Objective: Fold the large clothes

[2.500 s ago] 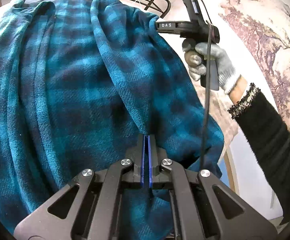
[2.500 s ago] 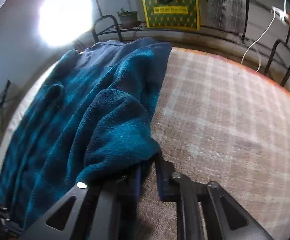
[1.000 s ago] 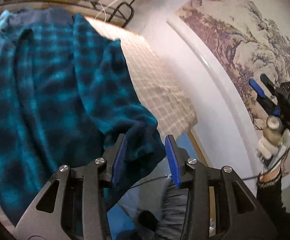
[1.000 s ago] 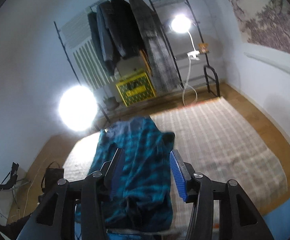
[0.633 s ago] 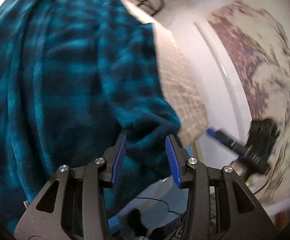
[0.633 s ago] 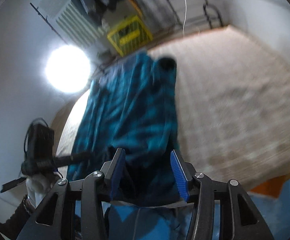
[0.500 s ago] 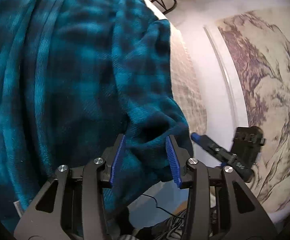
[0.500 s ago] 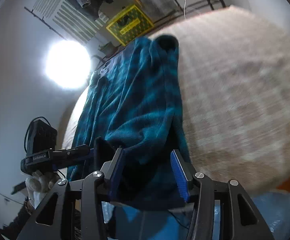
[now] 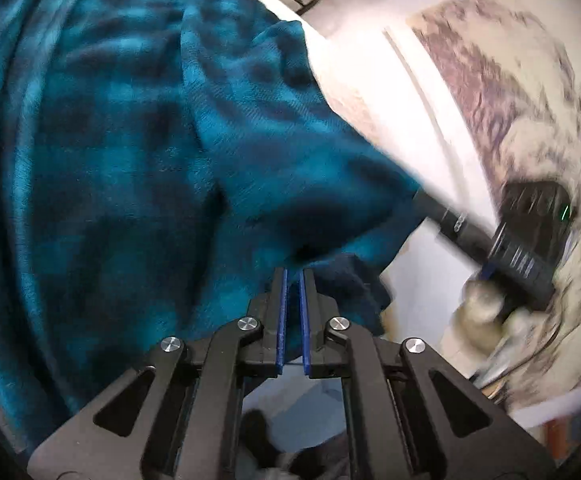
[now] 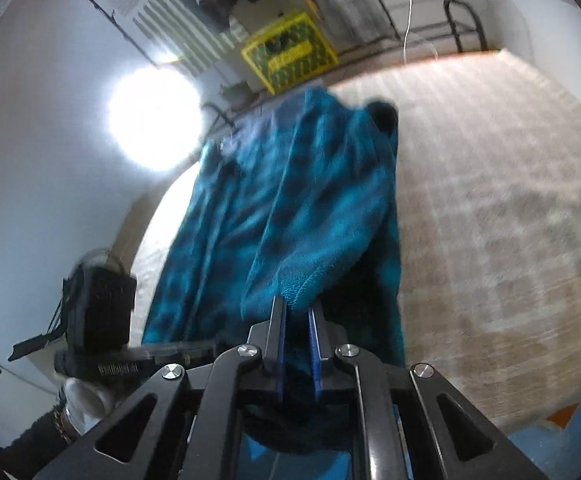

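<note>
Left tool (image 9: 292,276) and right tool (image 10: 295,312) each grip the teal plaid garment's (image 10: 290,216) near hem over the rug (image 10: 490,200).

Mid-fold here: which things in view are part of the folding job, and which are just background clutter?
In the job:
- teal plaid fleece garment, spread on the checked rug
- left gripper, shut on the garment's near edge
- right gripper, shut on a fold of the garment

Just lying about:
- yellow crate
- clothes rack
- bright lamp
- wall mural
</note>
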Demonstrator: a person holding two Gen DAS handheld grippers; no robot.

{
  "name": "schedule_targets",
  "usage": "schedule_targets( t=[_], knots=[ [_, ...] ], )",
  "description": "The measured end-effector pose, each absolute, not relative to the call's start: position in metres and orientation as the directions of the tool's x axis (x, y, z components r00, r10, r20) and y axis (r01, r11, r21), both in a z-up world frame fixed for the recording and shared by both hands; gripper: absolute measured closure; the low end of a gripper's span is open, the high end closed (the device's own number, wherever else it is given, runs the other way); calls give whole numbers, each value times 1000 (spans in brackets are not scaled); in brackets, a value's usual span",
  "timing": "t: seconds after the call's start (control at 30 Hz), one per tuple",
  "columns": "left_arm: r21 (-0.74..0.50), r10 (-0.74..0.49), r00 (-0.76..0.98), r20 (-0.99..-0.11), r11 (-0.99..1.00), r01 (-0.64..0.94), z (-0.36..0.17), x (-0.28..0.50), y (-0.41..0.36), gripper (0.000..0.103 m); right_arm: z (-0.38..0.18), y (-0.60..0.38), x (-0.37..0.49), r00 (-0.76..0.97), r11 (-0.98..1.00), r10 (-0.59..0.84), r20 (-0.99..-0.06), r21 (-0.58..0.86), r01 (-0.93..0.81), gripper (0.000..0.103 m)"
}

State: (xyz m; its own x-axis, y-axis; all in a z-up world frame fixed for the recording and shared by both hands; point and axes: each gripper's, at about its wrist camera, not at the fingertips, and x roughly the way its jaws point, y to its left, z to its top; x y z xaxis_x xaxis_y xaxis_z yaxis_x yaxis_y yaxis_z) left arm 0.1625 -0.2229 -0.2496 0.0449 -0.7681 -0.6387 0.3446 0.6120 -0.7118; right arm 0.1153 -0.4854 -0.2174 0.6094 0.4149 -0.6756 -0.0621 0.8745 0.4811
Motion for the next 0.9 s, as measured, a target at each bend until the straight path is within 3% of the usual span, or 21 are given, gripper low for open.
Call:
schedule_targets(
  t=[0.1, 0.2, 0.27, 0.3, 0.47, 0.63, 0.9],
  knots=[
    [-651, -710, 45, -702, 666, 364, -253, 158, -218, 96, -218, -499, 115, 646, 898, 337, -685, 440, -2, 48],
    [-691, -736, 38, -676, 652, 312, -255, 164, -207, 78, -241, -517, 114, 610, 859, 393, -689, 511, 24, 49],
    [-699, -744, 56, -666, 648, 302, -252, 171, -205, 57, -247, -521, 110, 600, 846, 412, -685, 533, 28, 49],
    [-704, -748, 62, -661, 646, 295, -252, 175, -206, 54, -248, -523, 107, 594, 840, 423, -684, 541, 25, 49],
    [-738, -768, 68, -636, 632, 237, -258, 208, -226, 52, -256, -508, 85, 570, 848, 432, -700, 529, 7, 49],
    [-749, -770, 80, -633, 636, 188, -271, 234, -241, 52, -239, -472, 66, 600, 943, 308, -738, 319, -91, 51],
    [-748, -766, 113, -633, 642, 166, -271, 260, -237, 57, -203, -519, 118, 646, 886, 404, -647, 453, -100, 50]
  ],
)
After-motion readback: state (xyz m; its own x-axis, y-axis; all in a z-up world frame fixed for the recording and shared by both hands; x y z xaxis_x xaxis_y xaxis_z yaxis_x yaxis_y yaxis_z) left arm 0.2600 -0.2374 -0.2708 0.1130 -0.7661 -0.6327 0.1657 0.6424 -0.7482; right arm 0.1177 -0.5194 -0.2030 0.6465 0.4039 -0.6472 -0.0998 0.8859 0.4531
